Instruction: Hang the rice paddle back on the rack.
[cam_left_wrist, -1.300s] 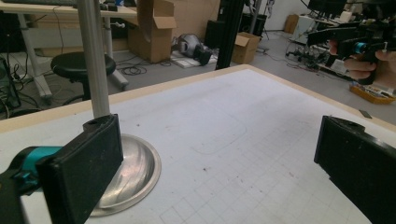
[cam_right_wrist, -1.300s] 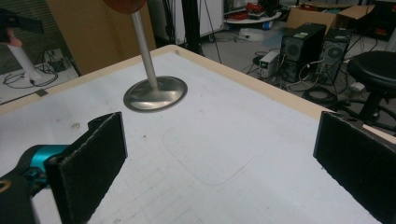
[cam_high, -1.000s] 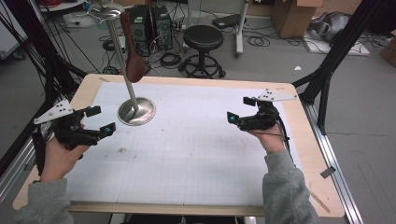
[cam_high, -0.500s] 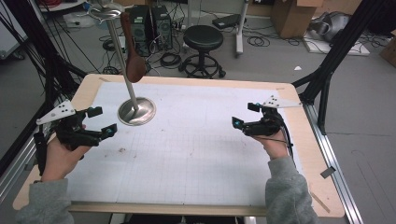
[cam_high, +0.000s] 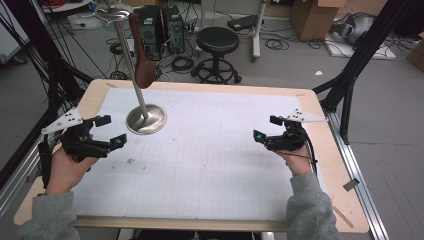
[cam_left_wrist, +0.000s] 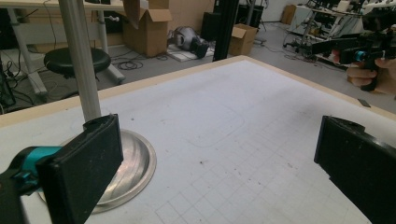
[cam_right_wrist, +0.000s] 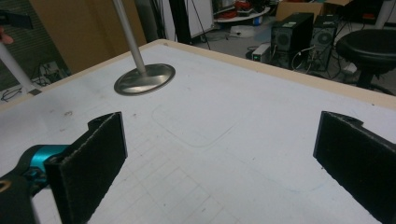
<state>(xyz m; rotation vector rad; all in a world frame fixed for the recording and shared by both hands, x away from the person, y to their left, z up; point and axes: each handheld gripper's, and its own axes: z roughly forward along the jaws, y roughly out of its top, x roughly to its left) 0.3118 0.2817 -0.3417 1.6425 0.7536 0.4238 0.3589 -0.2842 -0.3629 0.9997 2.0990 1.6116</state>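
A metal stand with a round base and a thin pole rises at the back left of the table; a brown spoon-shaped object hangs from its top. My left gripper hovers open just left of the base, nothing between its jaws. At the right side my right gripper is open and holds nothing. The right gripper view looks across the mat toward the stand's base. The left gripper view catches the other hand with its gripper far off.
A white gridded mat covers the wooden table. A small dark speck lies on the mat near my left hand. Behind the table stand a black stool, computer towers and cables on the floor.
The right gripper has moved slightly toward the table's right edge. The left gripper has barely shifted.
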